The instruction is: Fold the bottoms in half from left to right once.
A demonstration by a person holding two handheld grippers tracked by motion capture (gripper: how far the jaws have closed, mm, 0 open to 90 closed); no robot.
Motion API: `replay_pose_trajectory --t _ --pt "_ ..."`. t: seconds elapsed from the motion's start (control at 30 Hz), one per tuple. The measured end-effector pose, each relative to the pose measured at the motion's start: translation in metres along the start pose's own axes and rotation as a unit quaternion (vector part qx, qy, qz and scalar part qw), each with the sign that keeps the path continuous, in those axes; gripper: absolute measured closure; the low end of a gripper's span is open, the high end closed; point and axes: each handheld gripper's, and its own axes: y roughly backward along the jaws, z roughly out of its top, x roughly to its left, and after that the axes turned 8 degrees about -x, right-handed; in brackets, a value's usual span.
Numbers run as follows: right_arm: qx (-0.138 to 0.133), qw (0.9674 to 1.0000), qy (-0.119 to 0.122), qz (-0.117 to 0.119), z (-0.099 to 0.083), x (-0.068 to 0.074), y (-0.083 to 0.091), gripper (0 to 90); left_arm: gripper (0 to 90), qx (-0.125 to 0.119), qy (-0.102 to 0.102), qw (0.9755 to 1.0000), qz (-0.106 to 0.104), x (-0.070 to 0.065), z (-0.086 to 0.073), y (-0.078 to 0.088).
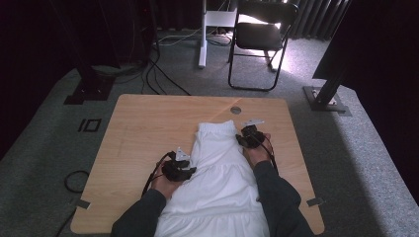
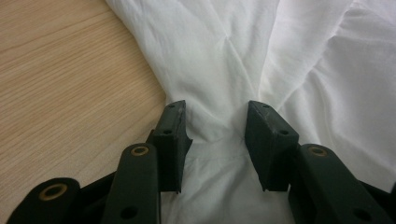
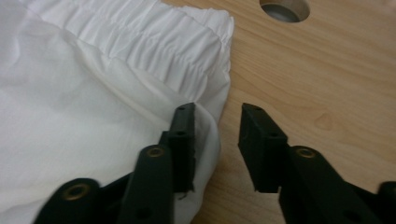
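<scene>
Your left gripper (image 2: 215,126): jaws apart, straddling pinched ridge of white skirt (image 2: 289,70), pads not pressing. Likely release or regrip along left edge. Your right gripper (image 3: 217,135): jaws apart, one finger (image 3: 183,135) touching skirt's right edge below gathered waistband (image 3: 154,42), other over bare table (image 3: 327,84). Skirt lay flat mid-table, waistband far from you, probably for folding.

My wooden table (image 1: 143,123) has a pale, grained top with rounded corners and a round cable hole (image 1: 235,110) near its far edge. Lying straight on it is a white gathered skirt (image 1: 217,173), spread flat from my near edge up the middle, its elastic waistband (image 3: 154,44) pointing away from me, just short of that hole. Bare wood shows on both sides.
</scene>
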Motion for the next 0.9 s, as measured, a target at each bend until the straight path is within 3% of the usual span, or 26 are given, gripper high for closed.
replay_pose_trajectory --t 0.1,0.13,0.23,0.27,0.3,0.33,0.37,0.4,0.43,0.47,0.5,0.53,0.6,0.63,0.73,0.87,0.9 --pt "-0.013 0.9999 -0.006 -0.006 0.004 -0.002 0.007 58.4 57.1 0.004 0.002 1.0000 0.000 0.000 0.001 0.000" --pt "-0.034 0.9993 -0.016 -0.001 0.010 -0.005 0.015 55.1 55.8 0.011 0.001 0.9999 -0.002 0.001 0.004 0.000" --pt "-0.051 0.9983 -0.025 0.015 0.013 -0.005 0.022 52.1 50.6 0.017 0.002 0.9998 -0.004 0.003 0.008 0.002" --pt "-0.046 0.9981 -0.026 0.031 0.013 -0.003 0.020 48.1 49.2 0.012 0.008 0.9999 -0.006 0.006 0.015 0.005" --pt "-0.046 0.9981 -0.026 0.031 0.013 -0.003 0.020 48.1 48.6 0.012 0.008 0.9999 -0.006 0.006 0.015 0.005" --pt "-0.027 0.9982 -0.030 0.043 0.009 0.000 0.012 44.1 47.3 0.001 0.006 1.0000 -0.002 0.010 0.024 0.010" --pt "-0.027 0.9982 -0.030 0.043 0.009 0.000 0.012 44.1 45.9 0.001 0.006 1.0000 -0.002 0.010 0.024 0.010" --pt "0.001 0.9987 -0.035 0.036 0.004 0.002 0.002 38.9 43.8 -0.017 0.014 0.9997 0.008 0.015 0.037 0.013" --pt "0.001 0.9987 -0.035 0.036 0.004 0.002 0.002 38.9 43.5 -0.017 0.014 0.9997 0.008 0.015 0.037 0.013" --pt "0.016 0.9982 -0.043 0.039 -0.001 0.002 -0.006 39.0 43.3 -0.038 0.029 0.9988 0.009 0.024 0.055 0.013" --pt "0.016 0.9982 -0.043 0.039 -0.001 0.002 -0.006 39.0 42.2 -0.038 0.029 0.9988 0.009 0.024 0.055 0.013" --pt "0.024 0.9980 -0.046 0.034 -0.004 0.003 -0.011 41.5 41.4 -0.047 0.035 0.9982 0.016 0.029 0.069 0.005" --pt "0.026 0.9979 -0.049 0.034 -0.005 0.003 -0.012 41.5 41.3 -0.047 0.035 0.9982 0.016 0.029 0.069 0.005" --pt "0.026 0.9979 -0.049 0.034 -0.005 0.003 -0.012 43.8 41.3 -0.041 0.035 0.9981 0.028 0.032 0.081 -0.014" --pt "0.024 0.9979 -0.048 0.036 -0.006 0.007 -0.014 52.1 40.8 -0.008 0.041 0.9983 0.042 0.036 0.085 -0.047" --pt "0.019 0.9982 -0.047 0.032 -0.008 0.011 -0.013 60.8 42.9 0.029 0.063 0.9964 0.049 0.041 0.074 -0.075" --pt "0.018 0.9982 -0.048 0.031 -0.008 0.011 -0.013 62.4 44.3 0.022 0.060 0.9969 0.047 0.041 0.070 -0.076"
